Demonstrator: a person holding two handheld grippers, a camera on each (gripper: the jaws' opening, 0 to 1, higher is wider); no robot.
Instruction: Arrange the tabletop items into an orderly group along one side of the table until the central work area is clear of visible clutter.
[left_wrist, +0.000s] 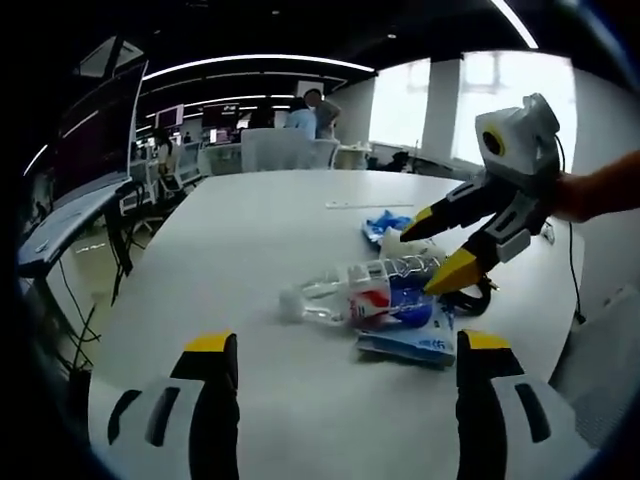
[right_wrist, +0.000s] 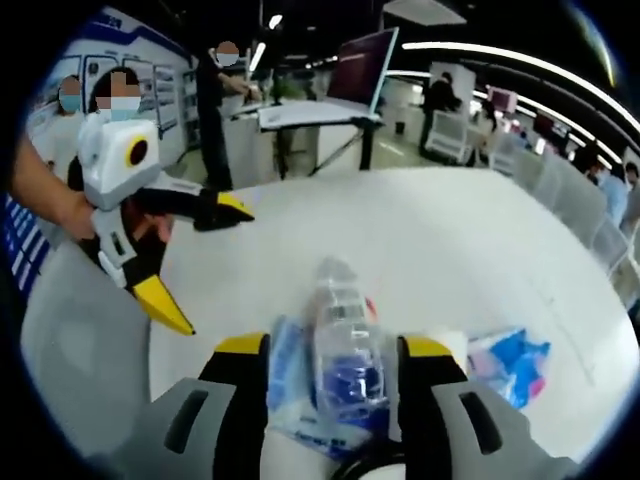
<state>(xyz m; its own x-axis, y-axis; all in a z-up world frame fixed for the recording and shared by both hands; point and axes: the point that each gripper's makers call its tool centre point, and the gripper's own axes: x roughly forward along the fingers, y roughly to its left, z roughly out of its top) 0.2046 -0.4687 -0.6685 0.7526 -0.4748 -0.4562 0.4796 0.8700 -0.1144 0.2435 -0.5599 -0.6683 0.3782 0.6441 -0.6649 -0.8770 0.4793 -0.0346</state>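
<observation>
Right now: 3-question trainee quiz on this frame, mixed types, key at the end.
1. True or false: the plastic bottle lies on its side on the white table.
2. Which gripper has the bottle between its jaws: A left gripper, B right gripper?
3. Fill in: under the bottle lies a blue-and-white ____.

Key: 1 true; 2 B; 3 packet.
</observation>
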